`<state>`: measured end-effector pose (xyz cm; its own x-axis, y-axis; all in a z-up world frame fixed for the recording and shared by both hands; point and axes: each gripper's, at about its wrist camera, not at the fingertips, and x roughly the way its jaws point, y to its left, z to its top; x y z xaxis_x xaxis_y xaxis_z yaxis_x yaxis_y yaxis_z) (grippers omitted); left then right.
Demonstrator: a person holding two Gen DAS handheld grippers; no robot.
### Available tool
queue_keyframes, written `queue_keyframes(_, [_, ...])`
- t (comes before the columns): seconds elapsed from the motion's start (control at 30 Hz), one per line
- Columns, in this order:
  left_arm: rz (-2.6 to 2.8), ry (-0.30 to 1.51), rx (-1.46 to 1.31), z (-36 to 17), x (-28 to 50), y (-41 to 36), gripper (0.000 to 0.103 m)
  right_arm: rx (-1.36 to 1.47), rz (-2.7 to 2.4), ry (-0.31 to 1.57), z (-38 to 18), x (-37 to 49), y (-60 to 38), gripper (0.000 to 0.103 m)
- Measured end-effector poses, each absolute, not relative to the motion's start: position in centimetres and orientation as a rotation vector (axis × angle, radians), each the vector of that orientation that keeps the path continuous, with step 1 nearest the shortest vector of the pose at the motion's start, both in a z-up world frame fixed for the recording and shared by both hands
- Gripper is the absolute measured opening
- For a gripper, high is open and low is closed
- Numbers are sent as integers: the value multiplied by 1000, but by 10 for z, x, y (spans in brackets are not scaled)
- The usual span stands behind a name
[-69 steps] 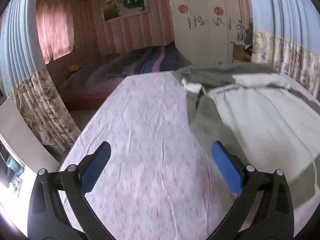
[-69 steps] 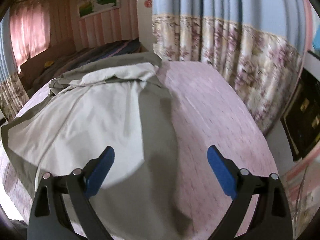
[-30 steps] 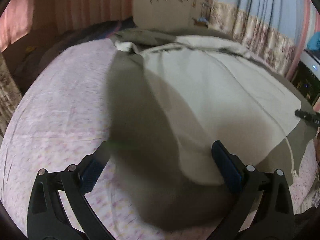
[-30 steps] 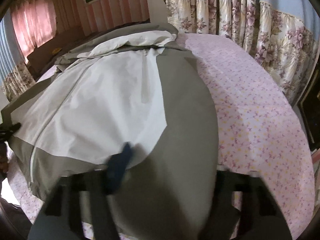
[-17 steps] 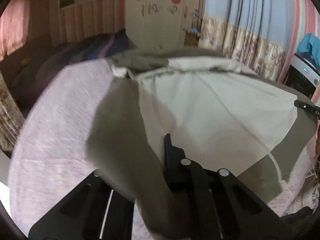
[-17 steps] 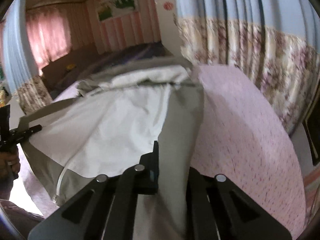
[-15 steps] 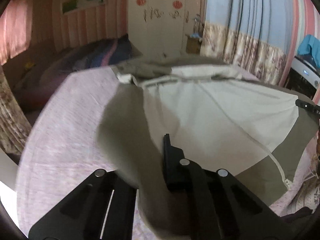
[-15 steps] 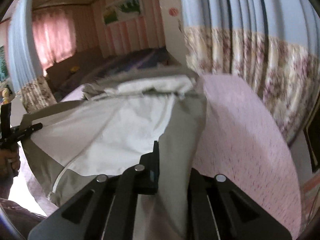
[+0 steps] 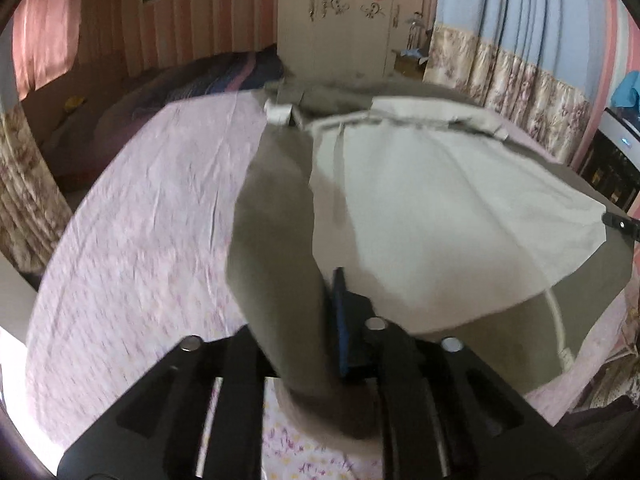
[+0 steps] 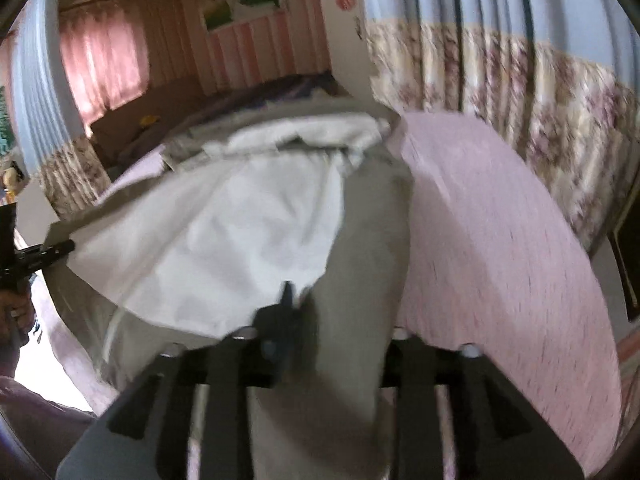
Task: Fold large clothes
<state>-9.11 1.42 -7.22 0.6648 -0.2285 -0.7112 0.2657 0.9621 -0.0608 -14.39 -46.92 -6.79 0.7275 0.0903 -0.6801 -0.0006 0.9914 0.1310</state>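
Both tongs pointed steeply downward; the left gripper (image 9: 316, 320) and right gripper (image 10: 336, 320) each pinched the jacket (image 9: 420, 208) hem, jaws opening.

In the left wrist view the jacket (image 9: 420, 200) lies spread on the bed (image 9: 152, 208), filling the centre and right of the frame, with bare sheet to its left. A fold of it runs down to the lower centre, between the opening jaws of the left claw (image 9: 304, 328). A wardrobe (image 9: 336, 20) stands at top centre behind the bed, curtains (image 9: 512, 68) at upper right. At the right edge the right claw (image 9: 620, 226) meets the jacket's corner.
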Motion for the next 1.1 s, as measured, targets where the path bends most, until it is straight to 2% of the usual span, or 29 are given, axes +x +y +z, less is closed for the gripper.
queue_keyframes(0.03, [-281,810,37,-80,-93,17,55,138,35,754,-73,-150,-474,67])
queue_keyframes(0.07, [-261,811,28,-85,-97,21,83,155,36,757,-78,-155,-478,67])
queue_keyframes(0.1, [-244,817,28,-90,-99,24,93,175,45,767,-82,-160,-483,67])
queue_keyframes(0.13, [-244,829,39,-95,-101,26,97,200,57,774,-86,-166,-488,67])
queue_keyframes(0.3, [-273,852,90,-105,-105,21,99,196,125,817,-99,-174,-484,67])
queue_keyframes(0.33, [-287,871,84,-109,-104,17,98,187,132,824,-100,-173,-482,66])
queue_keyframes(0.37, [-301,886,78,-112,-104,14,91,179,139,825,-99,-172,-478,63])
queue_keyframes(0.4, [-306,892,94,-115,-103,7,90,168,130,822,-98,-173,-476,54])
queue_keyframes(0.43, [-310,881,142,-115,-103,-2,74,149,97,799,-92,-173,-474,35])
queue_keyframes(0.47, [-326,873,161,-113,-104,-7,52,156,89,770,-85,-173,-474,28])
queue_keyframes(0.53, [-354,859,144,-102,-101,-13,27,156,79,678,-62,-173,-470,23])
queue_keyframes(0.57, [-346,845,142,-96,-99,-14,17,131,67,639,-51,-173,-466,22])
queue_keyframes(0.67, [-320,742,104,-56,-91,-7,11,39,20,486,-8,-170,-451,18])
queue_keyframes(0.83, [-278,557,82,13,-70,-1,10,-1,-36,286,45,-141,-448,15])
queue_keyframes(1.0, [-287,433,98,67,-15,-11,10,-3,-74,192,83,-75,-459,12])
queue_keyframes(1.1, [-282,409,126,85,41,-25,10,27,-85,174,103,-19,-473,7])
